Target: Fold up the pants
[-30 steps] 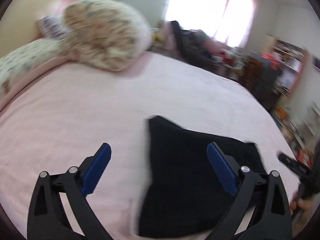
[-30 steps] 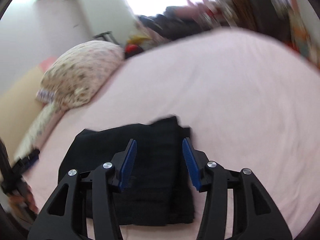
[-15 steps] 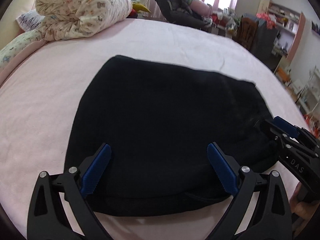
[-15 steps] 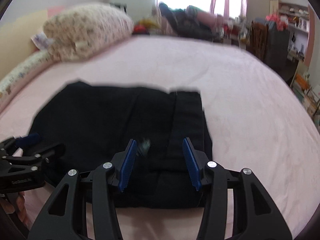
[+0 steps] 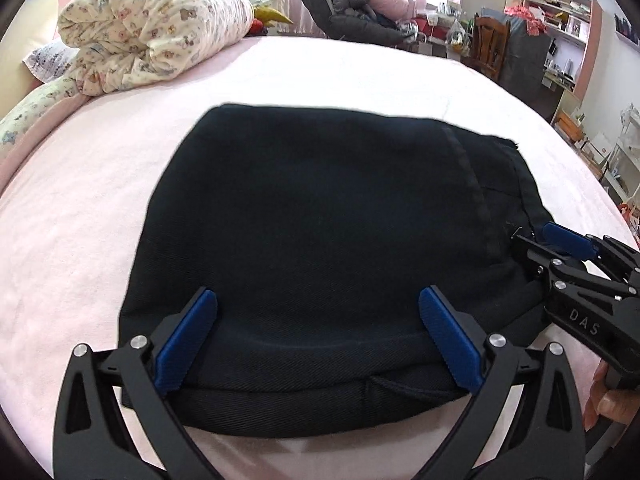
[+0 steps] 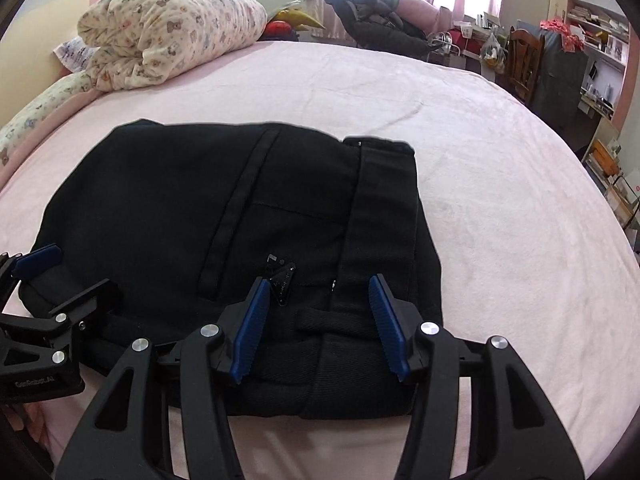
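Note:
Black pants lie folded in a compact bundle on the pink bed. They also show in the right wrist view, with the waistband, a belt loop and a pocket seam on the right side. My left gripper is open and empty, its jaws wide apart over the bundle's near edge. My right gripper is open and empty over the waistband end. It appears at the right edge of the left wrist view. The left gripper appears at the left edge of the right wrist view.
A rolled floral quilt and a pillow lie at the bed's far left. Beyond the far edge are a dark jacket on a chair, a wooden chair and shelves. Bare pink sheet lies right of the pants.
Both grippers swung in towards the bundle and now hover low at its near edge. The views have steadied. Both grippers stayed open.

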A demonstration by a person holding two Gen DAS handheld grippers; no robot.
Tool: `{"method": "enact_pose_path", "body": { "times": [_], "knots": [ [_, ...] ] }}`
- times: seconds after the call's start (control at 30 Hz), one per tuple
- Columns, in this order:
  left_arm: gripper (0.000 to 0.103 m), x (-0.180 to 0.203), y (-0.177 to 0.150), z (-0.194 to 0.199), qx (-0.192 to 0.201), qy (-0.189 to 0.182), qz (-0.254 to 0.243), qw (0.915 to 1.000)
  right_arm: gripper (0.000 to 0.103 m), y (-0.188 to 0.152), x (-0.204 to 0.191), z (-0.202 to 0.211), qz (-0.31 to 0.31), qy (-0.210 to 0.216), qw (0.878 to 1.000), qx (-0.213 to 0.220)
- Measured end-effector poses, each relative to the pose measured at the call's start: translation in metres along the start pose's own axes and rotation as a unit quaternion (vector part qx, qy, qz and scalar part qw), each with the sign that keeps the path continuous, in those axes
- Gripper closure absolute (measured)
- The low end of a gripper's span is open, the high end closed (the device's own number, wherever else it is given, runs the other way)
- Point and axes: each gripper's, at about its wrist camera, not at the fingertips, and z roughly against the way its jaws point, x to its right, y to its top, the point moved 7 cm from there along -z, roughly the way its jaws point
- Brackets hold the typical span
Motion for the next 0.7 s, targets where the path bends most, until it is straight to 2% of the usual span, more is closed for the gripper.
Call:
{"method": "enact_pose_path", "body": {
  "times": [0.17,0.27,0.37,0.43,0.57,0.7],
  "knots": [
    [0.002,0.004,0.010,0.006,0.010,0.018,-0.013,0.9997,0.046,0.019,0.008,0.018,-0.023,0.020,0.999,0.040],
    [0.002,0.007,0.012,-0.003,-0.007,0.017,-0.011,0.9998,0.039,0.021,0.010,0.011,-0.028,0.018,0.999,0.028],
    [0.002,0.008,0.006,-0.015,-0.021,0.024,-0.016,0.9994,0.038,0.007,0.006,-0.014,-0.014,0.009,1.000,-0.020],
    [0.002,0.007,0.006,-0.017,-0.019,0.025,-0.015,0.9994,0.037,0.005,0.004,-0.016,-0.002,0.000,1.000,-0.013],
    [0.002,0.008,0.005,-0.012,-0.012,0.023,-0.013,0.9996,0.035,0.008,0.007,-0.012,-0.014,0.009,1.000,-0.010],
    [0.002,0.006,-0.003,0.007,-0.002,0.022,-0.010,0.9997,0.035,0.004,0.006,0.009,-0.007,0.003,1.000,0.006]
  ]
}}
